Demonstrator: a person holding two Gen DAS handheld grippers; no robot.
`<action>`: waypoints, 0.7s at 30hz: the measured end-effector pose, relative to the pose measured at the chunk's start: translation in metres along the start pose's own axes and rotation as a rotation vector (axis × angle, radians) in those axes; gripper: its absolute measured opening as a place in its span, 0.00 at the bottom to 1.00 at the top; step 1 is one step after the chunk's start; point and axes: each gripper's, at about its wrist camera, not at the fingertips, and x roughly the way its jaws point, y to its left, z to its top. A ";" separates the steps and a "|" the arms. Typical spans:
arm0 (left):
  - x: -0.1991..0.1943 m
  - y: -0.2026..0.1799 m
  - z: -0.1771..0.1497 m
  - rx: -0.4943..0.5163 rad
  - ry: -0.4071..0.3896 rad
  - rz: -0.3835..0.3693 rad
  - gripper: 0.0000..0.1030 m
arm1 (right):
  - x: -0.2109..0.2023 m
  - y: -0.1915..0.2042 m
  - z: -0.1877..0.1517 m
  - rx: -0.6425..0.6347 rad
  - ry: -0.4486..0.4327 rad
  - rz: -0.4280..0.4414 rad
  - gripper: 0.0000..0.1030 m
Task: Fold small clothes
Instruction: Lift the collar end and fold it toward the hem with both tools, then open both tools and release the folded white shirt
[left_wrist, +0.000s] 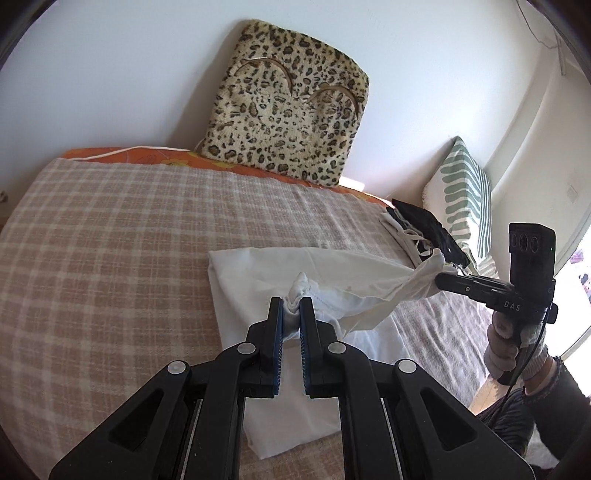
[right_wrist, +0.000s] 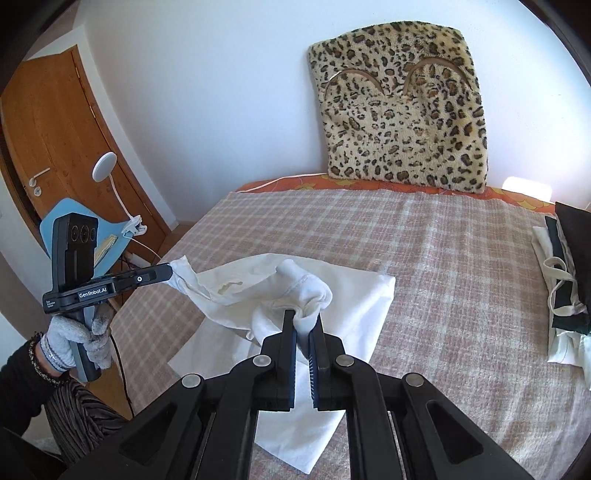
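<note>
A white garment (left_wrist: 295, 269) lies partly on the checked bed cover, with one end lifted. My left gripper (left_wrist: 291, 306) is shut on a bunched corner of it just above the bed. My right gripper (right_wrist: 303, 321) is shut on another bunched corner of the same garment (right_wrist: 354, 310). In the left wrist view the right gripper (left_wrist: 439, 278) shows at the right, pinching the cloth's far corner. In the right wrist view the left gripper (right_wrist: 168, 271) shows at the left, pinching the opposite corner. The cloth hangs slack between them.
A leopard-print cushion (left_wrist: 288, 107) leans on the wall behind the bed. A pile of dark and white clothes (right_wrist: 565, 273) sits at the bed's right edge beside a green striped pillow (left_wrist: 465, 195). A wooden door (right_wrist: 55, 147) and lamp (right_wrist: 105, 166) stand left.
</note>
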 end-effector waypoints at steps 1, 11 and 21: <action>-0.001 -0.001 -0.006 0.010 0.003 0.004 0.07 | -0.001 0.003 -0.006 -0.007 0.003 -0.005 0.03; 0.008 0.004 -0.050 0.030 0.086 0.022 0.07 | 0.001 0.018 -0.059 -0.108 0.027 -0.068 0.03; 0.001 0.007 -0.073 0.078 0.109 0.042 0.07 | 0.012 0.027 -0.101 -0.298 0.093 -0.174 0.03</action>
